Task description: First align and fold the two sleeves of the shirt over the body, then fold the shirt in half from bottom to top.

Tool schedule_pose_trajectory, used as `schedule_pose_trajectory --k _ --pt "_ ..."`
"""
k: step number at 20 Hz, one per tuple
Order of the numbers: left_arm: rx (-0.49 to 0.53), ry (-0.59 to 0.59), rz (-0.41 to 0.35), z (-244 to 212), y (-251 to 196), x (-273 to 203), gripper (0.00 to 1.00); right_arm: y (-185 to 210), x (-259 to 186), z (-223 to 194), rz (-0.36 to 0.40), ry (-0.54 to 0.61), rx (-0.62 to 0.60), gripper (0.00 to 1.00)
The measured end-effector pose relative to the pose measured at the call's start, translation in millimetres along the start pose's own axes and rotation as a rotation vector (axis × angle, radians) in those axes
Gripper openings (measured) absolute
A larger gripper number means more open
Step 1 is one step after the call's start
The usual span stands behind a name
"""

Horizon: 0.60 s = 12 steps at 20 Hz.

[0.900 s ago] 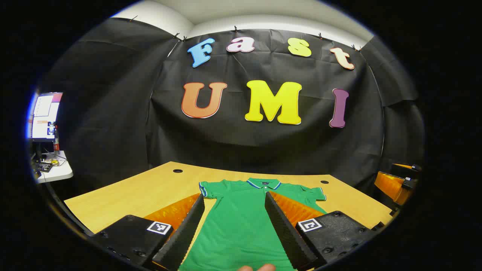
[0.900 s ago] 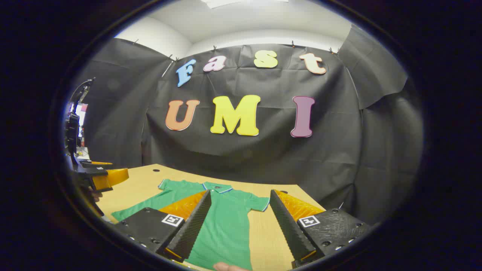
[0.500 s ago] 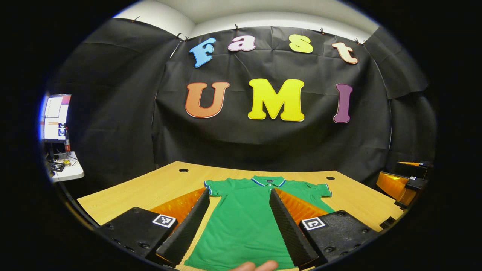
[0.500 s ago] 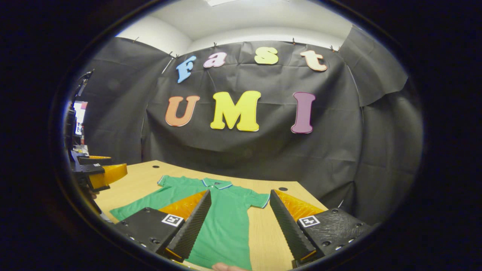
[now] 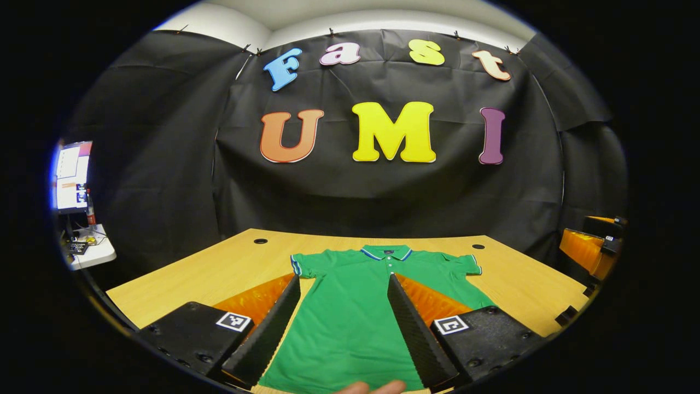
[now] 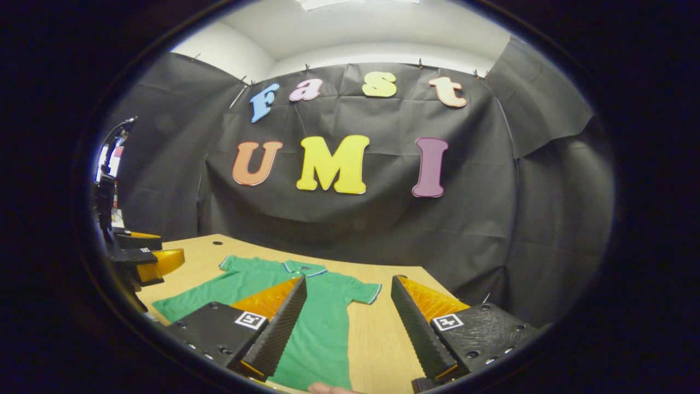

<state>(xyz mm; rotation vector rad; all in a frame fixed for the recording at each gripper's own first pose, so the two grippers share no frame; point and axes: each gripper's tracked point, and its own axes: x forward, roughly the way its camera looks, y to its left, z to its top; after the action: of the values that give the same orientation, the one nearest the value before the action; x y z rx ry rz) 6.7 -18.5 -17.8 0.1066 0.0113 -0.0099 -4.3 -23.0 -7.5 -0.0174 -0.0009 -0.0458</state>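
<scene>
Nothing folded yet, so sleeves come first. Best bet, judging from the layout: grab each sleeve by its outer cuff rather than mid-fabric, lift just enough to clear the body, lay it inward so the cuff edge runs parallel with the side seam, and match the two sides before letting go. Low and slow, otherwise a good chance of dragging the whole thing across the wood.

Going left to right in the left gripper view: left sleeve [image 5: 304, 266] flat on the table [image 5: 180, 282], spread toward the left edge. Then the shirt [image 5: 350, 317], green polo, collar pointing at the far edge and hem toward the near edge, sitting roughly mid-table. Left gripper [image 5: 343, 323] wide open, holding nothing, hovering near the hem with the shirt body showing between its fingers, no contact visible. Right sleeve [image 5: 465, 265] flat as well, toward the right edge.

In the right gripper view, right gripper [image 6: 347, 331] also wide open and empty, out over the shirt's right side and the bare wood beside it, sleeve cuff ahead of the fingers.
</scene>
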Motion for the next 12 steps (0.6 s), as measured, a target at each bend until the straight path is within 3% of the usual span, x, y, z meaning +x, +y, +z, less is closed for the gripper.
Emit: schedule_pose_trajectory --k 12 --pt "0.012 -0.026 0.03 0.5 -0.2 0.0 1.0 -1.5 24.4 -11.3 0.025 0.046 -0.017 0.96"
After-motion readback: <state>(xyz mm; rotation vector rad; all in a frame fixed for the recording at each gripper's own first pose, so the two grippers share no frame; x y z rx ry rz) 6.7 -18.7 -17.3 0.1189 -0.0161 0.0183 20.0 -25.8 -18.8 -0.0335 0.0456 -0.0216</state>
